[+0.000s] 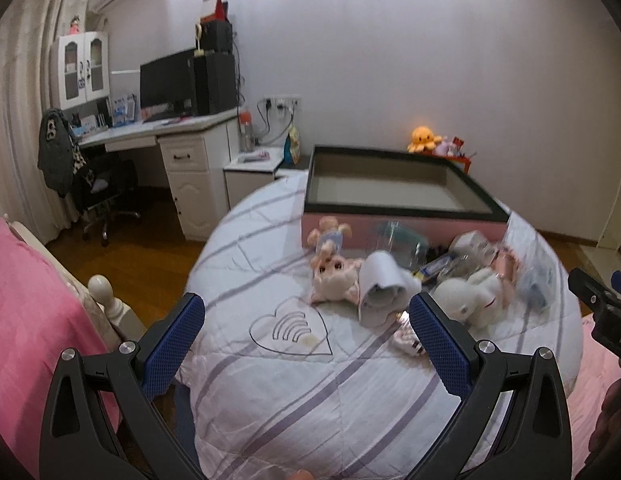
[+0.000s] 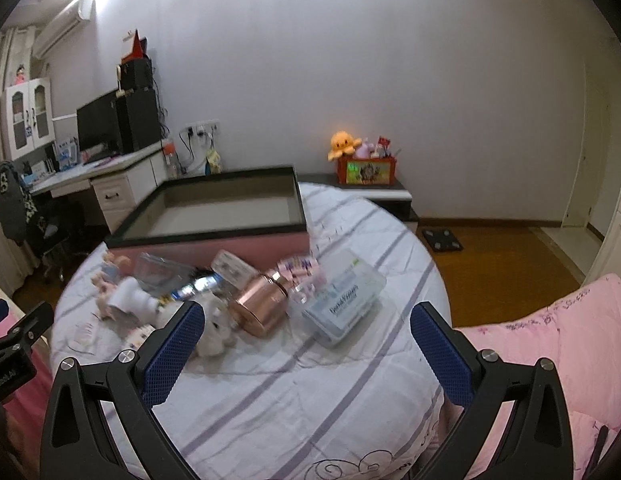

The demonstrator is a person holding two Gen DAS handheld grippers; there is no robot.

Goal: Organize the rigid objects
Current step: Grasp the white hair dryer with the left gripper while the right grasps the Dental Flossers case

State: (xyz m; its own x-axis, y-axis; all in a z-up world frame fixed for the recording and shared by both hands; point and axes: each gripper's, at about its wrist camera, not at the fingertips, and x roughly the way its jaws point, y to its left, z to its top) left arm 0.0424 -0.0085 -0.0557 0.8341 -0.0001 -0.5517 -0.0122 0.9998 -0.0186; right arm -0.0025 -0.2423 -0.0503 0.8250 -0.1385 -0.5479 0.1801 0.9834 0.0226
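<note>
Left wrist view: the left gripper (image 1: 306, 322) hangs over a white quilt (image 1: 294, 392) with purple stripes, its blue fingers (image 1: 172, 350) wide apart and holding nothing. Between them lies only bare cloth with a stitched heart (image 1: 290, 330). Past the fingertips sits the heap of things: a pink plush toy (image 1: 334, 274), a white paper roll (image 1: 380, 286) just beyond the right-hand finger, a white plush rabbit (image 1: 476, 294), and a clear plastic container (image 1: 398, 240) behind them, blurred. The pink box (image 1: 394, 192) with a dark rim stands open at the far side of the heap, touching or nearly touching it. Only this view shows the desk chair (image 1: 106, 188) fully and the bedpost (image 1: 104, 294) at the left. The other gripper's tip shows at the right edge.

Right wrist view: the right gripper (image 2: 306, 322) also has its fingers (image 2: 440, 350) spread wide, with nothing between them but striped quilt. The heap lies ahead and to the left of the gap. Here a shiny copper tin (image 2: 262, 304) lies on its side, hidden in the other view, with a flat clear case (image 2: 344, 300) bearing a label just to its right. The white plush sits against the left-hand finger's tip. The pink box stands behind the heap. This view alone shows the pink blanket (image 2: 550, 344) at the right, a black scale (image 2: 444, 240) on the wood floor, and the red bin (image 2: 366, 170) under the orange octopus toy (image 2: 342, 142).
</note>
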